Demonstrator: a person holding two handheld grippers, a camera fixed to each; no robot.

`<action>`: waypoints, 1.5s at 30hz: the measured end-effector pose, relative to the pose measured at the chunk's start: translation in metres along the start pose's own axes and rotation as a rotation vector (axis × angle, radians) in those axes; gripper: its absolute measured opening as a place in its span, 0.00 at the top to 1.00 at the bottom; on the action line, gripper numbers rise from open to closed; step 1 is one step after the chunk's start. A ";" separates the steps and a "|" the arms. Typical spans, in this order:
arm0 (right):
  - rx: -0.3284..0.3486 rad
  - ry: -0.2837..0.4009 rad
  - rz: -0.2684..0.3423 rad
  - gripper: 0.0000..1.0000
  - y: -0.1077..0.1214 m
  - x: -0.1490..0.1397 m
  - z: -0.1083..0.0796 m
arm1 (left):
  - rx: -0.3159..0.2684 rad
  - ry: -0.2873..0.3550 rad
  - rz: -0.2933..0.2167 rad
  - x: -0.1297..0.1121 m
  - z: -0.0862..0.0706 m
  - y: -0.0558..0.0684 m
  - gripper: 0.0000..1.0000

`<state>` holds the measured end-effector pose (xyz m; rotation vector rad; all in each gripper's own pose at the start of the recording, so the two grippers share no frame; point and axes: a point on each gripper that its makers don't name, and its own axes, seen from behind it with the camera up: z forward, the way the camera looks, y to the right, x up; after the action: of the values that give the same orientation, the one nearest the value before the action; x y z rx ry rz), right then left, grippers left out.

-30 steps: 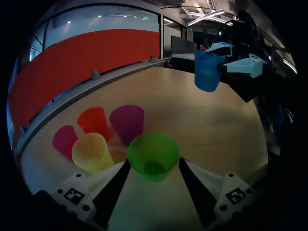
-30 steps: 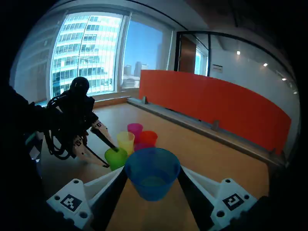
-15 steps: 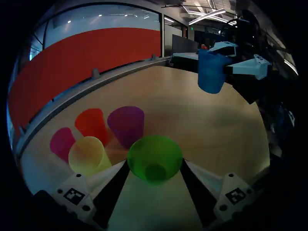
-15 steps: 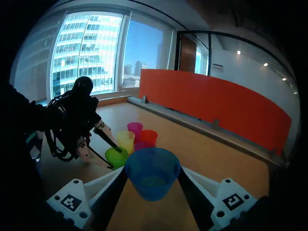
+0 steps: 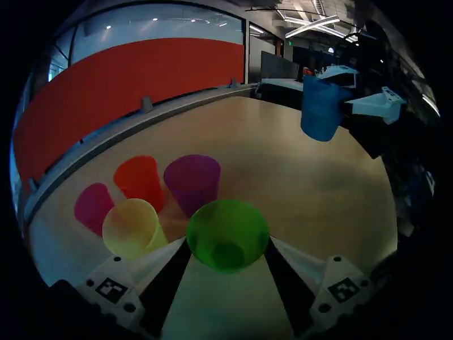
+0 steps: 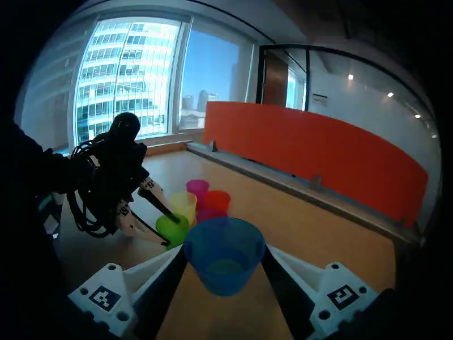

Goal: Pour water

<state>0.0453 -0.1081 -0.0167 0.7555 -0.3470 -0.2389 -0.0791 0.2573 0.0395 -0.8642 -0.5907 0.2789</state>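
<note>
My left claw [image 5: 226, 242] pinching green cup [image 5: 227, 226] beside coloured cups [image 5: 192, 181]; right claw [image 6: 223, 250] clamping blue cup [image 6: 224, 269], holding it above table [image 5: 294, 181].

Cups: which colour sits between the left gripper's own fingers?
The green cup, clamped in the left gripper; yellow, pink, orange and purple stand free beside it; the right gripper holds blue.

The left gripper [image 5: 227, 243] and the right gripper [image 6: 225, 252] each have two white wedge-shaped fingers [image 5: 153, 272] lined black inside. Square black-and-white markers [image 5: 109, 289] and dark screws [image 5: 129, 307] sit at five and seven o'clock. Looped black cables [image 6: 85, 218] hang around the left one's dark body.
</note>
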 end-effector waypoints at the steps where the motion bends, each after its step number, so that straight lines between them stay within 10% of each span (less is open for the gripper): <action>1: -0.001 0.000 0.000 0.09 0.000 0.000 0.000 | -0.002 0.000 0.000 0.000 -0.001 0.000 0.13; 45: 0.000 0.106 -0.021 0.09 -0.017 0.054 0.000 | 0.148 0.350 0.004 0.083 -0.135 -0.039 0.14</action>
<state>0.0933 -0.1383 -0.0171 0.7693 -0.2390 -0.2182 0.0679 0.1862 0.0325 -0.7493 -0.2393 0.1669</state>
